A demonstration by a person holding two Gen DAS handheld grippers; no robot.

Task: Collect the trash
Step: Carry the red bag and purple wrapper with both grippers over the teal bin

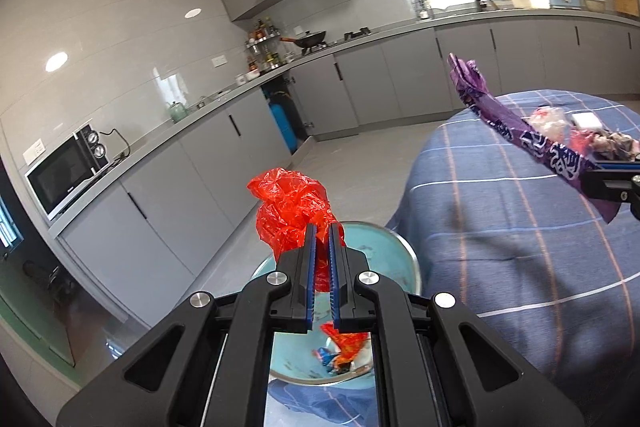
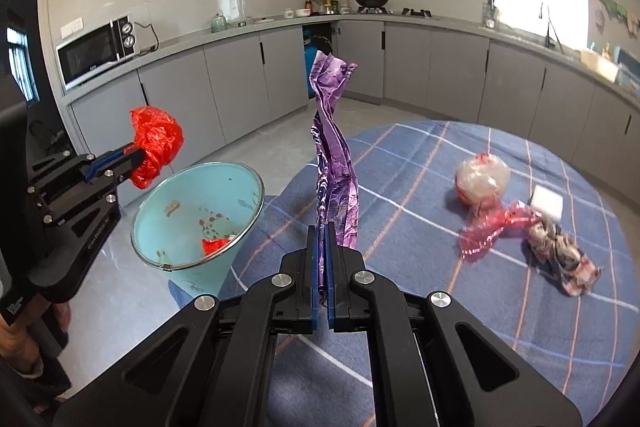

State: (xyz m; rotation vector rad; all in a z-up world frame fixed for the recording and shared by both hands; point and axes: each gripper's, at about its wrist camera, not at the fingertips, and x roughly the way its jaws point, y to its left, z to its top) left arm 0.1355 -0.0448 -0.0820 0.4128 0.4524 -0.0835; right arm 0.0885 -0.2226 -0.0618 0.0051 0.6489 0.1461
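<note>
Right now my left gripper (image 1: 323, 227) is pinching a crumpled red plastic bag (image 1: 292, 211), the bunched bulk bulging past the fingertips with no clear long axis. It hangs above the open mouth of the light blue bin (image 2: 192, 215), which stands on the floor just beside the near left edge of the table (image 2: 420, 227) and already holds some scraps.

My right gripper (image 2: 324, 231) is pressed together on a long purple wrapper (image 2: 334, 163). Its long axis runs straight out along the fingers and stands up and away from me, the crinkled free end pointing toward the kitchen cabinets. It is over the table's left edge.

Further right on the checked blue cloth lie a clear balled bag (image 2: 482, 183), a pink mesh scrap (image 2: 492, 227), a white square (image 2: 547, 203) and a crumpled patterned wrapper (image 2: 560, 251).
</note>
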